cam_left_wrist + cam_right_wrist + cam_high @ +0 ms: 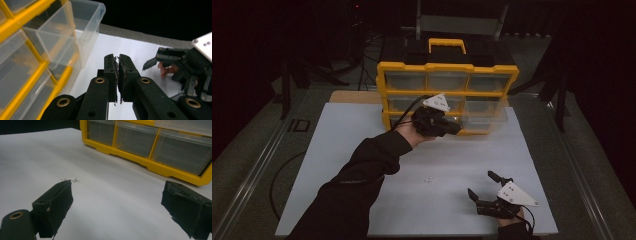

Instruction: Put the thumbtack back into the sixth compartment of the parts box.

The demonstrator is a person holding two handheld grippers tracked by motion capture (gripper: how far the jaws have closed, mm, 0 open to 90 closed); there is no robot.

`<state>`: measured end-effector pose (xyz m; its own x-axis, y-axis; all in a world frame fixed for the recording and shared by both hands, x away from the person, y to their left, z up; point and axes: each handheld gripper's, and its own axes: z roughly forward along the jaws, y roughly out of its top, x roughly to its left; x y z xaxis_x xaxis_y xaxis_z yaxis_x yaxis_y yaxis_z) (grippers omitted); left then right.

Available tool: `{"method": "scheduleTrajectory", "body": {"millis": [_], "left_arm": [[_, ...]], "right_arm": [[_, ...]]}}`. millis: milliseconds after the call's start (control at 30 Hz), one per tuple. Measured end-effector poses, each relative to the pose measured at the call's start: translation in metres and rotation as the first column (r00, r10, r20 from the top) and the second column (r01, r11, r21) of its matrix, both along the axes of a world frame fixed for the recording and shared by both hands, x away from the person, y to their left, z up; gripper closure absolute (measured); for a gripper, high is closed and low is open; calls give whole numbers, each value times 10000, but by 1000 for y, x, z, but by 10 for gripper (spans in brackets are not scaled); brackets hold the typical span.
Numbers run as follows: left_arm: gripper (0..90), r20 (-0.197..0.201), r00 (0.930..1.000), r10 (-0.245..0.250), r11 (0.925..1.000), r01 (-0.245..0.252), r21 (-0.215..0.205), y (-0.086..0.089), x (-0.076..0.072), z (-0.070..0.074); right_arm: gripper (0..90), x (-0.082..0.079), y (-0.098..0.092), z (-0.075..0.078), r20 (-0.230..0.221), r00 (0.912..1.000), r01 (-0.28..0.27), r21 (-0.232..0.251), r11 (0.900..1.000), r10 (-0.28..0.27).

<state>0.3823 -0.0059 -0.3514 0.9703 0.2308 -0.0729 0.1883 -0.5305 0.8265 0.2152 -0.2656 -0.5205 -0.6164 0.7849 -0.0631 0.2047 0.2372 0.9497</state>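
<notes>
Drawer-handling step at the yellow organiser [447,97] along the far edge of the tabletop [362,150]: the left gripper [455,128], fingers [111,75] closed on nothing, is hovering just in front of a clear drawer [75,32] that is standing pulled out of the lower row. The right gripper [484,186], fingers spread wide and empty, is resting near the tabletop's near right corner, with small white screws [70,179] lying ahead of it. Judged next move: the right gripper picking up a screw, which is calling for a fine, low pinch, while the drawer stands ready.
</notes>
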Motion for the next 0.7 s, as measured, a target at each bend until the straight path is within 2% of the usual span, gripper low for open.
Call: {"method": "scheduleTrajectory", "body": {"millis": [433, 700], "left_arm": [[865, -27, 10000, -8, 9993, 7, -380, -16, 14, 12], [865, -58, 10000, 41, 9975, -45, -706, -33, 26, 18]], "right_arm": [[96, 0, 0, 0, -18, 10000, -8, -11, 10000, 8], [95, 0, -2, -1, -60, 10000, 33, 17, 10000, -32]]}}
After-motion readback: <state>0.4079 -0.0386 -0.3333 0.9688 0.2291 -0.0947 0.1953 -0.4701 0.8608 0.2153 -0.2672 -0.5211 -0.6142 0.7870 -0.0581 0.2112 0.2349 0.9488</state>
